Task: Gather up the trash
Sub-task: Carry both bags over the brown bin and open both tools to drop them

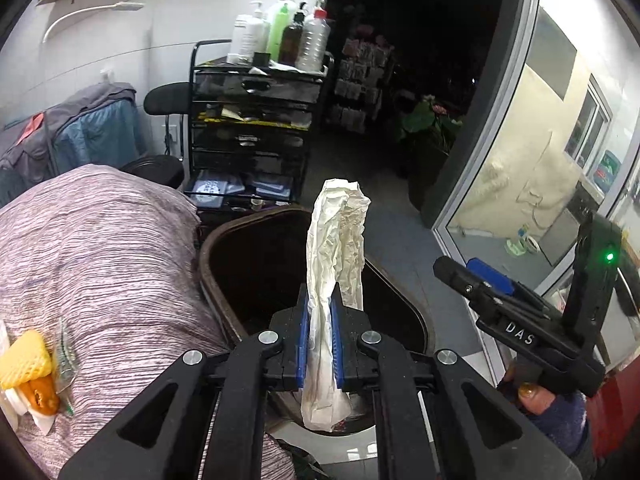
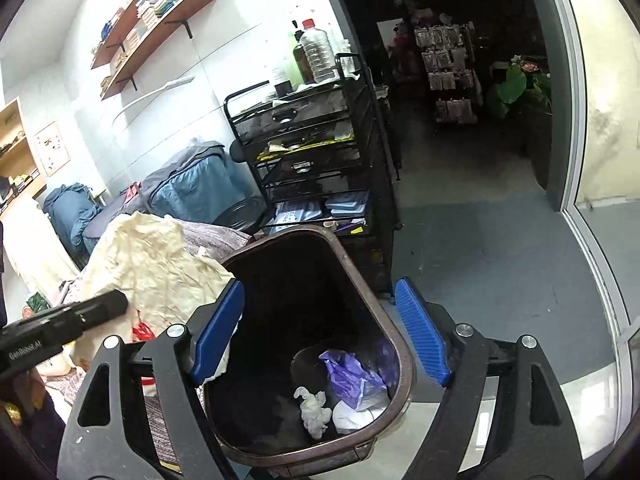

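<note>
Left claw (image 1: 320,344) pinches crumpled cream paper (image 1: 336,256) between ribbed blue pads, above the dark oval bin (image 1: 224,248); right claw (image 2: 320,332) gapes wide, holding nothing, over the bin's wadded tissue (image 2: 316,408)

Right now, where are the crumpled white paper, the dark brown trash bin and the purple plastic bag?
crumpled white paper (image 1: 336,248), left wrist view, its wrinkled middle.
dark brown trash bin (image 2: 352,264), right wrist view, its far rim.
purple plastic bag (image 2: 348,372), right wrist view, its middle.

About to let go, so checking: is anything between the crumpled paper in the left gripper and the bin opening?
Nothing visible. The crumpled paper, clamped in the left gripper, hangs over the bin, whose mouth is open.
</note>
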A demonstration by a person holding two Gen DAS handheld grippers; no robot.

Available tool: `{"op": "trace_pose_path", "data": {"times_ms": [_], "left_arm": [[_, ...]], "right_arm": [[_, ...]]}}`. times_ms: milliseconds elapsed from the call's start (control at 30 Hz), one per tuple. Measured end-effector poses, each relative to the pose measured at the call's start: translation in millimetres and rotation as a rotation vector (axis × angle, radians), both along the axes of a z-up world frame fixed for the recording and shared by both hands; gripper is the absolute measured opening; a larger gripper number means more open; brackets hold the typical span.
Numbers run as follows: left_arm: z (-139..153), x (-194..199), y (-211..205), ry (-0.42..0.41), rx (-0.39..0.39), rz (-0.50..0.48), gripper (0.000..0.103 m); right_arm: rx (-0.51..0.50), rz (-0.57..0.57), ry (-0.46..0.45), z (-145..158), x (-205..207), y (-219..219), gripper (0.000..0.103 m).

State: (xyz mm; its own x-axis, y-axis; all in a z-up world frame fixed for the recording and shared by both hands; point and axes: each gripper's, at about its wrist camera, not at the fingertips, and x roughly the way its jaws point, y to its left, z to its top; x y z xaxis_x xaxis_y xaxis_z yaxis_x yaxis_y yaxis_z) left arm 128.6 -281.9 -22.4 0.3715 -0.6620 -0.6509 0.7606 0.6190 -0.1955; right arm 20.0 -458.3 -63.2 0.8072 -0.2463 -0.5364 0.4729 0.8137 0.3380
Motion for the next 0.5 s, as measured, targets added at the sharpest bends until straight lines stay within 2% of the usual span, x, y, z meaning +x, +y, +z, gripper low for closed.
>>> {"op": "trace_pose_path", "data": {"times_ms": [367,467,500], "left_arm": [[-12.6,-1.5,-12.2,0.003,0.051,-0.014,0.010],[-15.7,-1.0,-14.2,-0.001,0.072,-0.013,0.013],[-17.0,-0.8,-14.9,-0.007,0.085,-0.009,0.020]], "right_arm": [[0.007,-0.028,-0.003,-0.1,-4.9,-6.6,0.081],[0.008,-0.027,-0.003,0.0,-4.8,-7.0,0.082],[0.008,-0.026,-0.004,0.1,-4.8,-7.0,0.082]]}}
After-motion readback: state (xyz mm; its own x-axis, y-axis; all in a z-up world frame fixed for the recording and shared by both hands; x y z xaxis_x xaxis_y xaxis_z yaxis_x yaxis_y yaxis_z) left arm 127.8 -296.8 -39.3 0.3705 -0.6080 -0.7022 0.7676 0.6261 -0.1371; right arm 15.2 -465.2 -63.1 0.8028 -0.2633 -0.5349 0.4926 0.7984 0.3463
